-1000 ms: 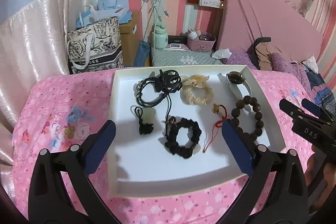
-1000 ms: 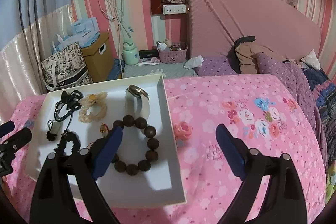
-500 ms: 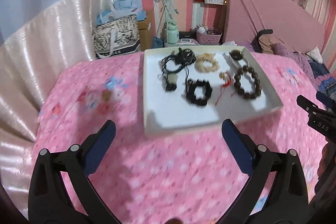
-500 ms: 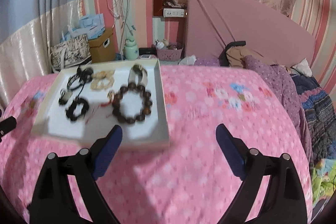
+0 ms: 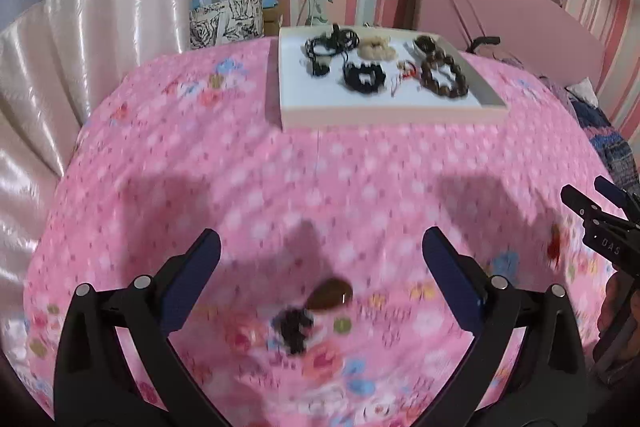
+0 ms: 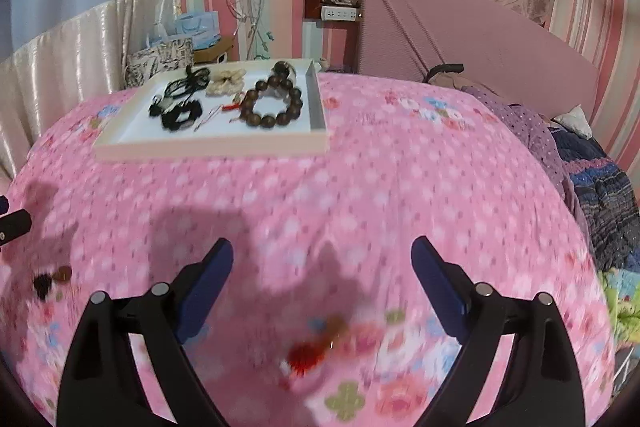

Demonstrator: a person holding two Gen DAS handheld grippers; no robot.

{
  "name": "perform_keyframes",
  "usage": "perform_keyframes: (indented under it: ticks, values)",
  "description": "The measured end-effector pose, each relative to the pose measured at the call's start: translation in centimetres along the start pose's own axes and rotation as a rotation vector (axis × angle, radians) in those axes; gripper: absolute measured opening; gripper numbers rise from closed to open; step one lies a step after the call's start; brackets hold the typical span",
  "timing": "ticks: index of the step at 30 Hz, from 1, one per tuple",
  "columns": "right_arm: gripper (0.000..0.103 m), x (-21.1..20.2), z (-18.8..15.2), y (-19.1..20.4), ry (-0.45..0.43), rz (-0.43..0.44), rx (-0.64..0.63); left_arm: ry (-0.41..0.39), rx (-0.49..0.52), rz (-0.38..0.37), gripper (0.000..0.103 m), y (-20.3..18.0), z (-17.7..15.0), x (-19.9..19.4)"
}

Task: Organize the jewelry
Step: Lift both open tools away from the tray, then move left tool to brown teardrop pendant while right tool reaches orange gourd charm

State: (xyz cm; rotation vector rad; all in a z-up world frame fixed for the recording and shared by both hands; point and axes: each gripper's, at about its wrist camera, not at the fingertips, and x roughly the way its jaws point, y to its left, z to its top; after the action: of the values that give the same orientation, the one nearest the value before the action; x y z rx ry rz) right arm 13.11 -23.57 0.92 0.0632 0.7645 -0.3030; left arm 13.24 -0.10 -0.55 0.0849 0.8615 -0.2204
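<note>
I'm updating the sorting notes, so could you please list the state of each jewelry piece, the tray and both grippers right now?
Left gripper: open, empty, above the bedspread.
Right gripper: open, empty.
White tray: flat on the bed, holding jewelry.
Wooden bead bracelet: lying in the tray.
Black scrunchie: lying in the tray.
Brown pendant with black tassel: loose on the bedspread.
Red tassel charm: loose on the bedspread, blurred.
</note>
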Motion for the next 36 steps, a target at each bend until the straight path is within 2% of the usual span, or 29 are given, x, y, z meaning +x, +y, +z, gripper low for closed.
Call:
perform_keyframes:
  ticks: [4,7,10,15,17,20,21,22,24,26,29,30,32,34,36]
  values:
    - [0.091,0.3,-2.5,0.1,0.024,-0.023,0.004,0.001,0.032,0.047,0.100,-0.2,-2.9,0.5]
    - [0.091,0.6,-3.1,0.0,0.043,-0.020,0.016,0.020,0.032,0.062,0.100,0.2,-4.2,1.3]
    - [0.091,0.9,-3.6,0.3,0.061,-0.005,0.017,0.040,0.033,0.056,0.100,0.4,-4.6,2.0]
    - [0.091,0.9,-4.5,0.6,0.072,0.008,0.011,0.022,0.013,0.036,0.099,0.9,-5.1,1.7]
    - [0.091,0.9,-4.5,0.8,0.066,0.006,0.006,0.018,0.021,0.037,0.095,0.8,-5.2,1.7]
    - [0.089,1.1,-4.7,1.0,0.076,0.011,-0.004,0.028,0.036,0.025,0.083,0.7,-5.4,1.8]
    - [0.086,1.3,-4.8,1.0,0.080,0.015,-0.006,0.037,0.038,0.020,0.075,0.7,-5.5,2.0]
    - [0.076,1.3,-4.9,1.1,0.084,0.016,-0.009,0.040,0.037,0.016,0.068,0.7,-5.5,2.1]
    - [0.065,1.5,-4.9,1.1,0.093,0.028,-0.008,0.045,0.031,0.007,0.064,1.0,-5.5,2.2]
    - [0.065,1.6,-4.9,1.0,0.098,0.038,-0.005,0.047,0.021,0.000,0.064,1.2,-5.4,2.2]
    - [0.054,1.8,-5.0,1.0,0.108,0.055,-0.005,0.054,0.015,-0.018,0.054,1.2,-5.4,2.3]
    - [0.053,1.8,-5.0,0.9,0.110,0.057,-0.004,0.059,0.017,-0.020,0.048,1.1,-5.4,2.4]
    - [0.052,1.8,-4.9,0.9,0.109,0.057,-0.002,0.071,0.022,-0.022,0.045,1.0,-5.4,2.7]
    - [0.041,1.9,-4.9,0.8,0.110,0.062,0.003,0.071,0.024,-0.018,0.042,0.9,-5.5,2.6]
    - [0.036,2.0,-4.9,0.7,0.111,0.066,0.008,0.071,0.024,-0.024,0.040,0.8,-5.5,2.6]
